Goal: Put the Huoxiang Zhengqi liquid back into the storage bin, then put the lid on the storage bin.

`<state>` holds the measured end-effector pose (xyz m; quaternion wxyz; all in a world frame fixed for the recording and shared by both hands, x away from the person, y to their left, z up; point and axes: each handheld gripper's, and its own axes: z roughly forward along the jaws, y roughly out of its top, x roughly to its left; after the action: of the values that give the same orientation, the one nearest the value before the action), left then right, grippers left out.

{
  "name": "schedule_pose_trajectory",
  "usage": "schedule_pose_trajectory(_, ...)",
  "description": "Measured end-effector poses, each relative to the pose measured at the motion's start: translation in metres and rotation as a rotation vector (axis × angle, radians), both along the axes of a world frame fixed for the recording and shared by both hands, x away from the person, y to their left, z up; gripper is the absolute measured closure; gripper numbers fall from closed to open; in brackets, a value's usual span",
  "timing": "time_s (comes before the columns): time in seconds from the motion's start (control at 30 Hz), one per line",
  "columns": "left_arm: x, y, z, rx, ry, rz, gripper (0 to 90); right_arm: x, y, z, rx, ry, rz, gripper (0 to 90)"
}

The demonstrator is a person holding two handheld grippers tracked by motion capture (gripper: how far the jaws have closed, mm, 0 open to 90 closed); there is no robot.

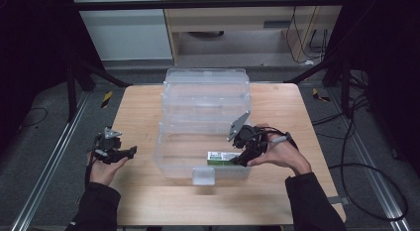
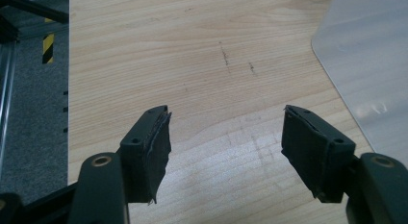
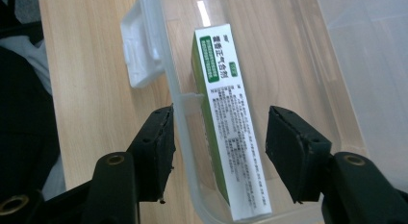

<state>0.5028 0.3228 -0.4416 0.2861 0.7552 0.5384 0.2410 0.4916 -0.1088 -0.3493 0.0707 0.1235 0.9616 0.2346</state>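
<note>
On the wooden worktop, a clear plastic bin holds a green-and-white carton against its near wall. The right gripper spreads wide, straddling wall and carton, gripping nothing; best lifted straight up without snagging. The left gripper waits wide, empty.
</note>
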Motion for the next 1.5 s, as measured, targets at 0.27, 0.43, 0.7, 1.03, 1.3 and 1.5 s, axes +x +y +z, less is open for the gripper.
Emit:
schedule_pose_trajectory(0.27, -0.001, -0.001, 0.002, -0.003, -0.007, -0.003, 33.5, -0.004, 0.012, -0.006, 0.002, 0.024, 0.015, 41.3)
schedule_pose_trajectory(0.43, -0.001, -0.001, 0.002, -0.003, -0.004, -0.006, 33.5, -0.006, 0.019, -0.011, -0.016, 0.02, 0.041, 41.2)
schedule_pose_trajectory(0.7, -0.001, 0.0, 0.003, -0.008, -0.01, -0.008, 33.6, -0.004, 0.032, -0.016, -0.019, 0.027, 0.045, 41.9)
schedule_pose_trajectory(1.03, -0.002, -0.004, 0.003, -0.004, -0.01, -0.014, 33.6, -0.002, 0.044, -0.023, -0.053, 0.034, 0.076, 47.8)
schedule_pose_trajectory(1.3, -0.003, -0.004, 0.008, -0.007, -0.027, -0.015, 33.6, -0.004, 0.054, -0.03, -0.088, 0.053, 0.106, 56.2)
schedule_pose_trajectory(1.5, -0.003, -0.004, 0.008, -0.008, -0.025, -0.015, 33.6, -0.004, 0.058, -0.033, -0.101, 0.074, 0.105, 58.0)
